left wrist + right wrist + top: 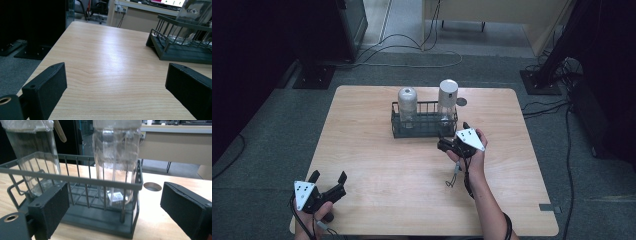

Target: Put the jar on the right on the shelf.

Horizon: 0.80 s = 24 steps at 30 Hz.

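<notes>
Here the right gripper (451, 143) hovers just in front of the wire basket (424, 131), near its right end, its jaws spread wide and holding nothing. The basket stands toward the far middle of the wooden worktop (377, 165) and holds two clear bottles upright: the left bottle (407, 106) and the taller right bottle (447, 101), which the right gripper faces. The left gripper (329, 181) rests at the near left corner, well apart from the basket, jaws likewise wide open and empty.
</notes>
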Motion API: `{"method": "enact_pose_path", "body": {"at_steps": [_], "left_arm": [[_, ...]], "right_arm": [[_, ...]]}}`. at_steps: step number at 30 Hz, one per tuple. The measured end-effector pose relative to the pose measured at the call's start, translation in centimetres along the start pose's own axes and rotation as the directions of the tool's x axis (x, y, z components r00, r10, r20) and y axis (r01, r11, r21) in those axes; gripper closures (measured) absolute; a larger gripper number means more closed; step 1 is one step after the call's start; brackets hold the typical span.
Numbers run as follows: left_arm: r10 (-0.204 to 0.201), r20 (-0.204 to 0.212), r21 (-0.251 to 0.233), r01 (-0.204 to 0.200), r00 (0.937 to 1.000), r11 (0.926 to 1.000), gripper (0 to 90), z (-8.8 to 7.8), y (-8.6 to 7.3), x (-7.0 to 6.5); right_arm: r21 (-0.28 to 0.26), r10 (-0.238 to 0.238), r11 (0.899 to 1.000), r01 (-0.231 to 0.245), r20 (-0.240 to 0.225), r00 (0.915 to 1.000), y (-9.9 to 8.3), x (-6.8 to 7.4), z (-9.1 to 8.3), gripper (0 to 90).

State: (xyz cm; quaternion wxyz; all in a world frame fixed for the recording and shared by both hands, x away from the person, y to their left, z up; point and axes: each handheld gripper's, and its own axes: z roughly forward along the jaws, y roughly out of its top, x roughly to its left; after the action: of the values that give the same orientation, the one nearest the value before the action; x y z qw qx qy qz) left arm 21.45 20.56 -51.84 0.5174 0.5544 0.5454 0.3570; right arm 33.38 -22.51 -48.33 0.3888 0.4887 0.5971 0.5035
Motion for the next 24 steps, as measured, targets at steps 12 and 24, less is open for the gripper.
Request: {"method": "enact_pose_path", "body": {"at_steps": [12,24], "left_arm": [[0.001,0.002,0.001,-0.001,1.0000,1.0000,3.9,0.0,0.0,0.0],[0.007,-0.002,0.003,-0.007,1.0000,1.0000,3.9,0.0,0.0,-0.1]], "right_arm": [[0.006,0.011,1.000,-0.011,0.010,0.9999,-1.5,-1.2,-2.4,8.0],[0.012,-0.002,1.000,0.002,0.037,0.9993,-2.5,-3.3,-5.3,8.1]]}}
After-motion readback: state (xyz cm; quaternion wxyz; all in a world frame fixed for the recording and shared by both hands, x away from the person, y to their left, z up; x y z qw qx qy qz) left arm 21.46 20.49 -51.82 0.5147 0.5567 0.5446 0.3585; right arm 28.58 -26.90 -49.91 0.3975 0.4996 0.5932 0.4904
